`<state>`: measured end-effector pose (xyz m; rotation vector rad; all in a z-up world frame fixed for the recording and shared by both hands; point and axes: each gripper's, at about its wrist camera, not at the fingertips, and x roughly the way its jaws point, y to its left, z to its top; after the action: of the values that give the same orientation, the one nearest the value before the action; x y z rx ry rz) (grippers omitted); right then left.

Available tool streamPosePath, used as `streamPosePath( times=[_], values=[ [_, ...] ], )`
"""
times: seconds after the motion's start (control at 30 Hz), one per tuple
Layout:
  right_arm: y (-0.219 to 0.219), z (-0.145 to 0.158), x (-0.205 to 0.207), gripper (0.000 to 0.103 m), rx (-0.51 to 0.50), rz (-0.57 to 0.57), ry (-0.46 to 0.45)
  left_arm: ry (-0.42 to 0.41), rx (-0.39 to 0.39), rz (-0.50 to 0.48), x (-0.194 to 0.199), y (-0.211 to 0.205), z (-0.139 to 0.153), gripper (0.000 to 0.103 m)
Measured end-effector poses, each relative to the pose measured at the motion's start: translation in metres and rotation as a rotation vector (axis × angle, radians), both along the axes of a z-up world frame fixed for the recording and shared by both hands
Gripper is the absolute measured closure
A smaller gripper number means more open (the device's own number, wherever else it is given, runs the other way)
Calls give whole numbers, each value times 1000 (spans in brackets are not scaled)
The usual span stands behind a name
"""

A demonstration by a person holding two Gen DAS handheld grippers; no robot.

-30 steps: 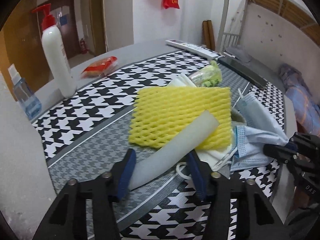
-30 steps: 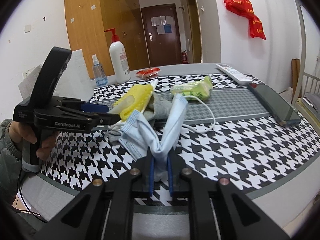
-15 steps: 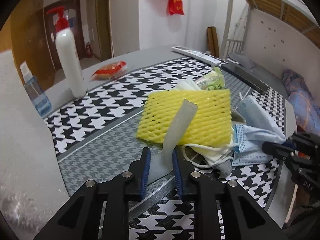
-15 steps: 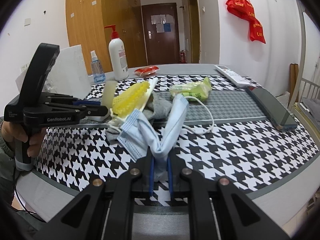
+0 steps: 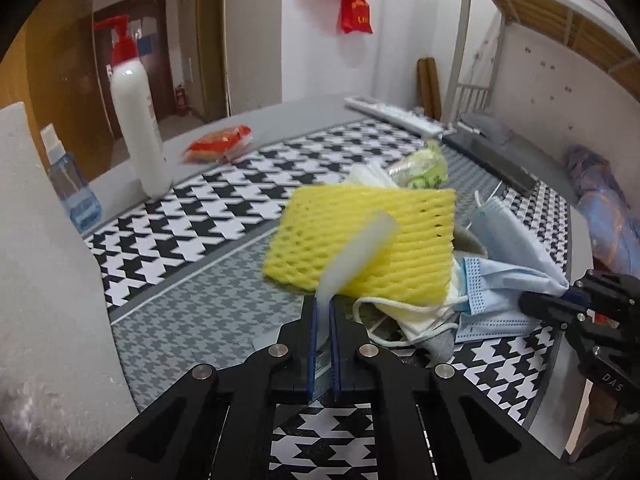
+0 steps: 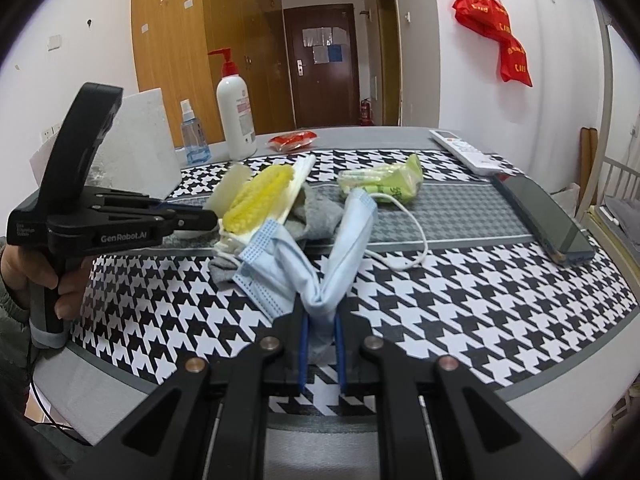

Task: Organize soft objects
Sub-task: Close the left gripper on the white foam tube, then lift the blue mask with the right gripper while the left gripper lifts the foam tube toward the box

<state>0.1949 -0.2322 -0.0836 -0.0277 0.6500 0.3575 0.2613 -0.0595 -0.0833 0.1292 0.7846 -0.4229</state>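
Observation:
My left gripper (image 5: 322, 312) is shut on a white foam sheet (image 5: 356, 256), which stands up tilted in front of the yellow foam net (image 5: 372, 240). The net lies on a pile with white masks and a grey sock (image 6: 316, 216). My right gripper (image 6: 320, 328) is shut on a light blue face mask (image 6: 320, 264) at the near side of the pile. The left gripper also shows in the right wrist view (image 6: 208, 218), with the white foam sheet (image 6: 230, 188) and the yellow net (image 6: 260, 198) beside it.
A white pump bottle (image 5: 136, 128), a blue spray bottle (image 5: 74, 184) and a white foam block (image 5: 44, 264) stand on the left. A red packet (image 5: 220, 144), green wipes pack (image 6: 384, 184), remote (image 6: 464, 150) and dark phone (image 6: 544, 216) lie on the houndstooth cloth (image 6: 480, 292).
My left gripper closed on the white foam sheet and lifted it off the yellow net, so it now stands upright. My right gripper stayed shut on the blue mask.

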Motion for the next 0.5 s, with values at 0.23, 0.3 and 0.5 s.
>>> streamPosePath(
  times=[0.23,0.3,0.5],
  values=[
    [2,12,-5,89,-2,3,-23,-84,-46,2,-16,6,17,97],
    [4,17,-8,89,-12,2,-41,-116,-50,3,-20,6,21,97],
    [5,33,-16,89,-17,-16,-79,-165,-70,32,-28,12,30,97]
  ],
)
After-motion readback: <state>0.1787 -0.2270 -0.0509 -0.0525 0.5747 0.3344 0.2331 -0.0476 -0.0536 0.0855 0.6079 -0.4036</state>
